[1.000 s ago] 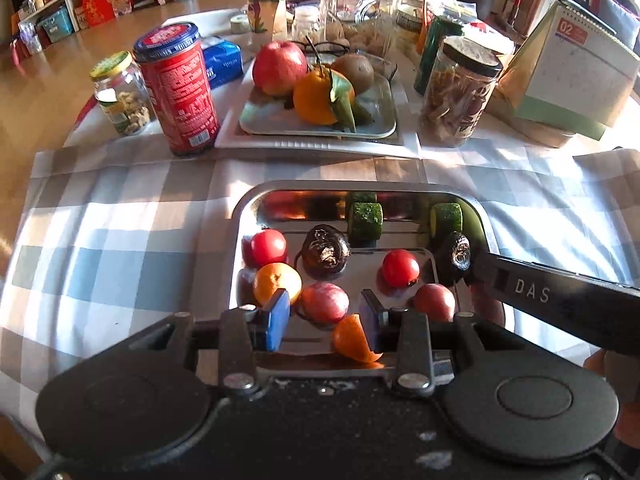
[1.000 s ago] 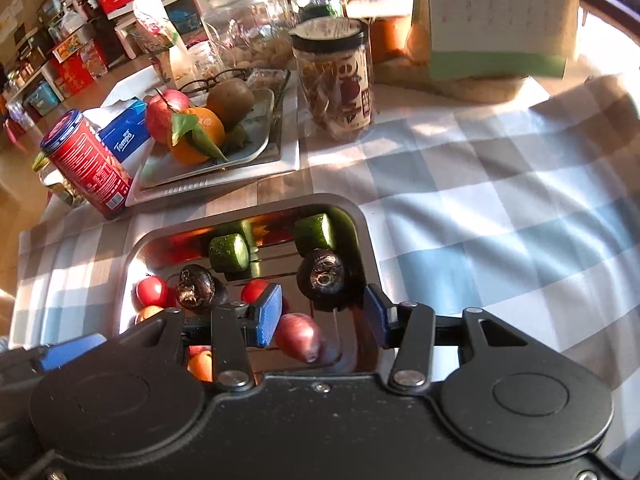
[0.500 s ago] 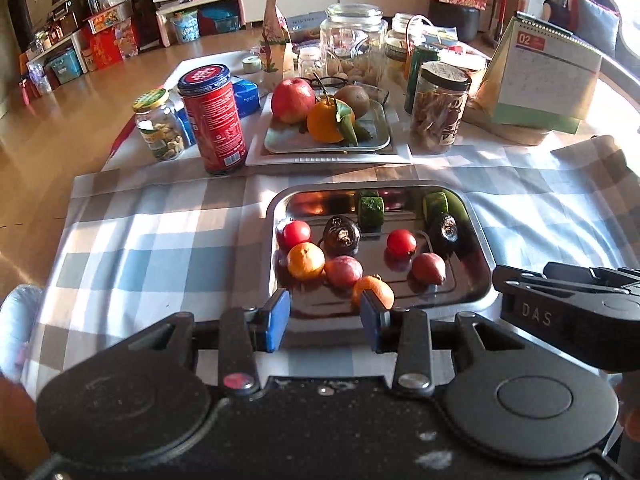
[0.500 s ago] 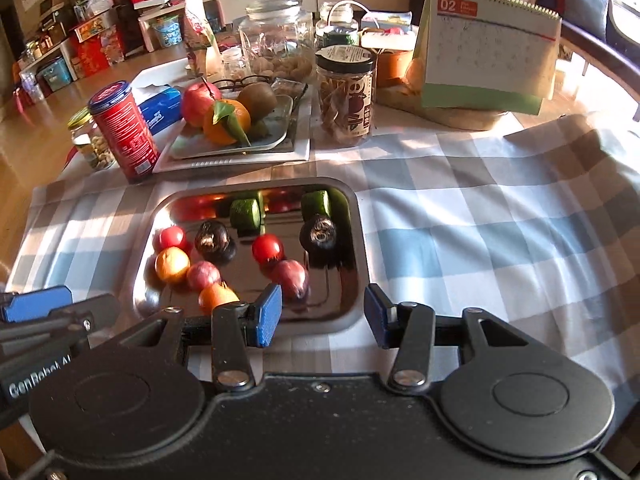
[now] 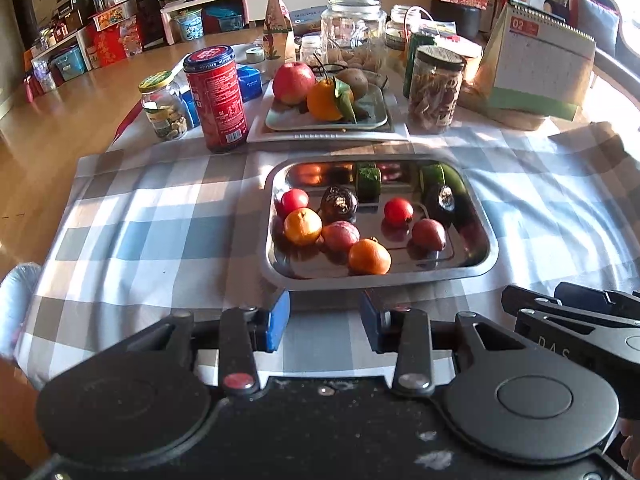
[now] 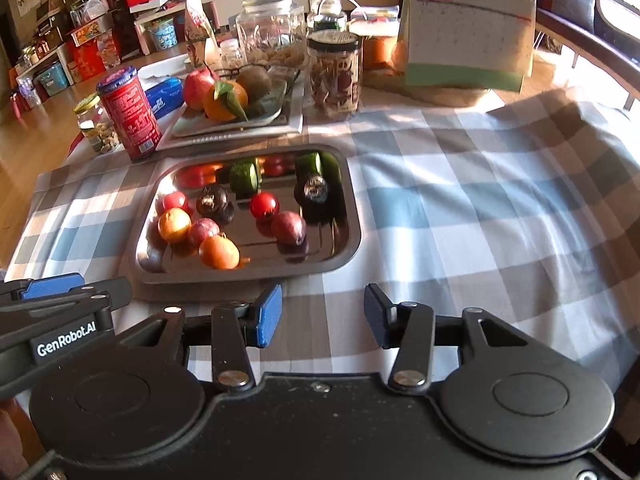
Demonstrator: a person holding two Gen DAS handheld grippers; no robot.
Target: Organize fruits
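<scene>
A steel tray on the checked cloth holds several small fruits: two oranges, red tomatoes, purple-red fruits, dark passion fruits and green cucumber pieces. My left gripper is open and empty, just in front of the tray's near rim. My right gripper is open and empty, in front of the tray's right near corner. Each gripper shows at the edge of the other's view.
Behind the tray a white plate carries an apple, a leafy orange and a kiwi. A red can, small jar, snack jar, big glass jar and desk calendar stand along the back.
Both grippers have pulled back from over the tray toward the table's near edge. The whole tray now lies ahead of the fingertips. Both stayed open and empty.
</scene>
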